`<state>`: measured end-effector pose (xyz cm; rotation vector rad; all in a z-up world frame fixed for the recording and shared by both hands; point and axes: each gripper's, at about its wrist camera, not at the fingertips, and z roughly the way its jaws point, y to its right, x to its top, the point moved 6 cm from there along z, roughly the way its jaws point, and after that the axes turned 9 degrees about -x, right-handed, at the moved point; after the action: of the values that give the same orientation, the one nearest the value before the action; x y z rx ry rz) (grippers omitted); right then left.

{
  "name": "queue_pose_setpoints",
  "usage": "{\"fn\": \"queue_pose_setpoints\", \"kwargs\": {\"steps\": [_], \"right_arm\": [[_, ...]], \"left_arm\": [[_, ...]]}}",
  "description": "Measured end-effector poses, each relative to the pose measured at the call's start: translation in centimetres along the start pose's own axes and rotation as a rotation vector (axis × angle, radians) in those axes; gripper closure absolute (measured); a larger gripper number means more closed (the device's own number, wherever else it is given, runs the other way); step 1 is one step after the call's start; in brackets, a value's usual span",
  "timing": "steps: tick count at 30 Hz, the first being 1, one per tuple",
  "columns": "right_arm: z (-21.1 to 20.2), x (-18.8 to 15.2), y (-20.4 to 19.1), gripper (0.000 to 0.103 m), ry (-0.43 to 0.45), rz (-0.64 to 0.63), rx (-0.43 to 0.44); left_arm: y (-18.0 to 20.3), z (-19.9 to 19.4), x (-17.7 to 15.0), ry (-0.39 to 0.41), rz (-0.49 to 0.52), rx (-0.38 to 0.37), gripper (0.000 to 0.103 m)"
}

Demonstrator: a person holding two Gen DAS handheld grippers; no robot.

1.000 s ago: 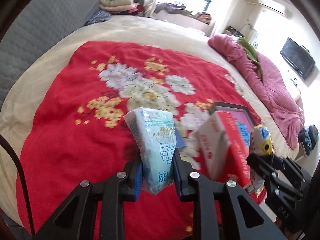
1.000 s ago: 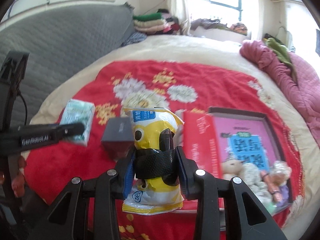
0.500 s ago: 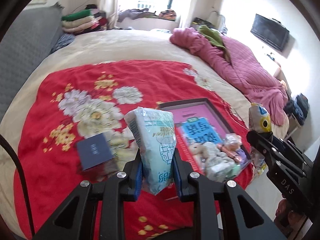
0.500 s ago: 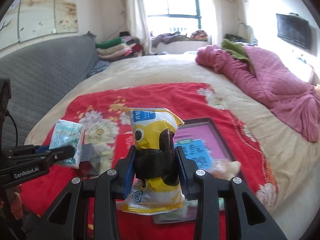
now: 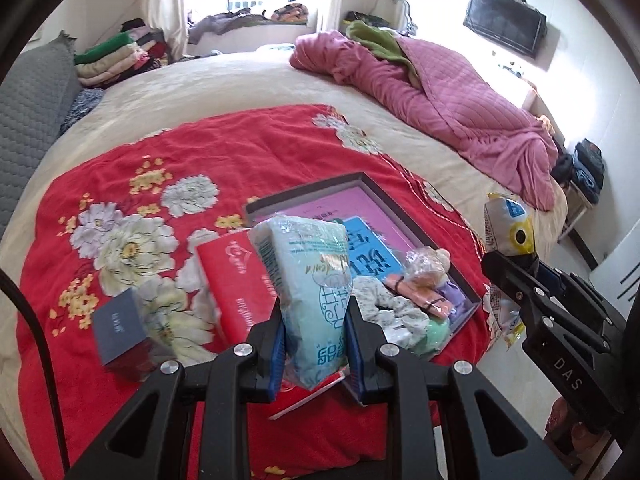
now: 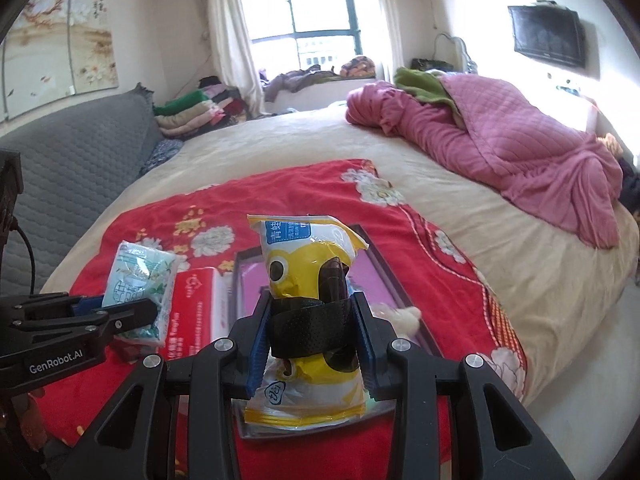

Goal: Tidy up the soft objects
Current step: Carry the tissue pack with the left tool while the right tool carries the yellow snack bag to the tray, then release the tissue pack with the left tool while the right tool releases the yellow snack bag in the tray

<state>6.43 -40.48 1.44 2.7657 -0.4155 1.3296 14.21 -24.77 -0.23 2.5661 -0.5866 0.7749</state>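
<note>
My left gripper [image 5: 315, 344] is shut on a pale blue tissue pack [image 5: 310, 280], held upright above the red floral blanket [image 5: 224, 152]. My right gripper [image 6: 312, 344] is shut on a yellow plastic pouch [image 6: 308, 264] with a black band around it. Each gripper shows in the other's view: the right gripper [image 5: 516, 280] with the yellow pouch [image 5: 508, 228] at the right, the left gripper [image 6: 132, 312] with the tissue pack [image 6: 140, 280] at the left. Below lies a dark shallow box [image 5: 360, 184] with a pink bottom, holding plush toys [image 5: 424, 280] and cloth items.
A red box lid [image 5: 236, 280] lies left of the dark box, and a small dark blue box [image 5: 120, 328] sits further left. A pink quilt [image 5: 440, 96] is heaped at the bed's far right. Folded clothes [image 5: 116, 56] are stacked by the grey headboard [image 5: 28, 112].
Both grippers have swung rightward across the bed with their loads. The dark box with plush toys has come into full view beneath them; the small blue box now lies to the left.
</note>
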Motion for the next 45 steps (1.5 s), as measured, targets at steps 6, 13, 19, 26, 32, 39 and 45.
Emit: {"fn": "queue_pose_setpoints", "kwargs": {"steps": [6,13,19,26,32,39,45], "right_arm": [[1.7,-0.9,1.1,0.065,-0.040,0.020,-0.010],[5.3,-3.1,0.6,0.065,-0.136,-0.011,0.004],[8.5,-4.6,0.2,0.064,-0.199,-0.037,0.014],[11.0,-5.5,0.0,0.063,-0.207,-0.040,0.014],[11.8,-5.7,-0.5,0.059,-0.221,-0.069,-0.003],[11.4,-5.4,-0.9,0.044,-0.201,-0.112,-0.029],[10.5,-4.9,-1.0,0.044,-0.177,-0.135,-0.051]], "left_arm": [[1.3,3.1,0.1,-0.058,0.024,-0.030,0.077],[2.5,7.4,0.2,-0.140,0.053,-0.061,0.077],[2.4,9.7,0.6,-0.182,0.071,-0.077,0.077],[2.1,11.4,0.4,-0.207,0.059,-0.093,0.076],[2.1,12.4,-0.1,-0.229,0.063,-0.098,0.075],[1.4,12.9,-0.3,-0.246,0.033,-0.107,0.072],[1.1,12.8,-0.3,-0.250,0.031,-0.106,0.065]]}}
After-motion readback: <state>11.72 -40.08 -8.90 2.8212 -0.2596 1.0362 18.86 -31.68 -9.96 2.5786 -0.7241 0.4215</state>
